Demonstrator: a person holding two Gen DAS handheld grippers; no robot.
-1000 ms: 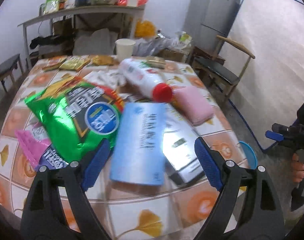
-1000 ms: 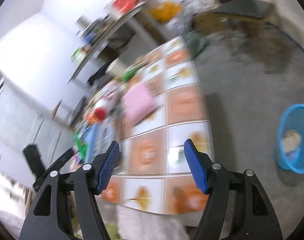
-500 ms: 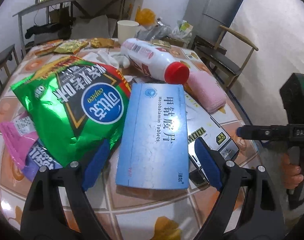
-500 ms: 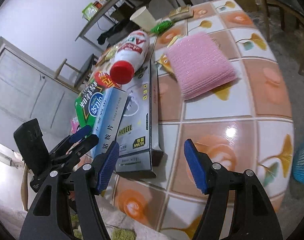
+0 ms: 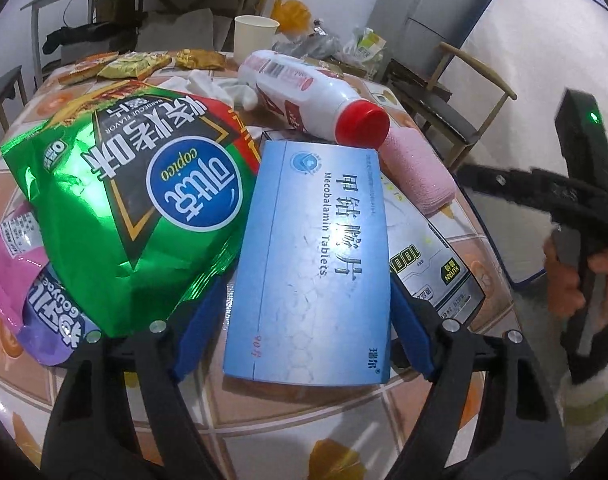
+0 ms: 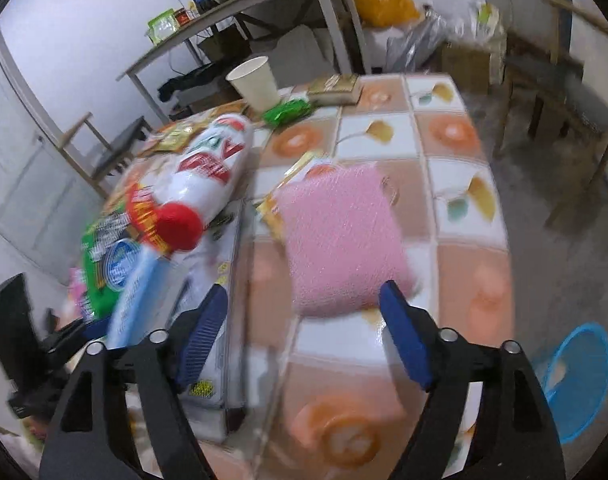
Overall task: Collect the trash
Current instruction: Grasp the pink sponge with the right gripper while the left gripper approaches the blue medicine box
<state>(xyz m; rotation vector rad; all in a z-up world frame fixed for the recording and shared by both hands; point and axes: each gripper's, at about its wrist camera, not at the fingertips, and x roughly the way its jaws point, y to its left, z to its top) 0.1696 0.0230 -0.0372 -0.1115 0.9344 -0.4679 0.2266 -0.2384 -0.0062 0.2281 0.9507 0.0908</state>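
A blue medicine box [image 5: 308,232] lies on the tiled table [image 5: 288,404], leaning on a green chip bag [image 5: 136,200] and a black-and-white carton [image 5: 432,264]. My left gripper [image 5: 307,284] straddles the box's near end with its jaws closing. The right pad sits at the box's edge and a small gap shows on the left. A white bottle with a red cap [image 5: 304,96] lies behind. My right gripper [image 6: 303,290] is opening with nothing between its jaws. It hovers just in front of a pink scouring pad [image 6: 344,236].
A blue waste basket [image 6: 576,384] stands on the floor at the table's right. A paper cup [image 6: 254,82], snack wrappers [image 5: 128,66] and a pink packet [image 5: 8,248] lie around. A person's hand [image 5: 572,280] holds the other gripper at the right edge. Chairs stand beyond the table.
My left gripper came down and closer, so the blue box now sits between its jaws. My right gripper swung from the floor side over the table towards the pink pad, its jaws wider.
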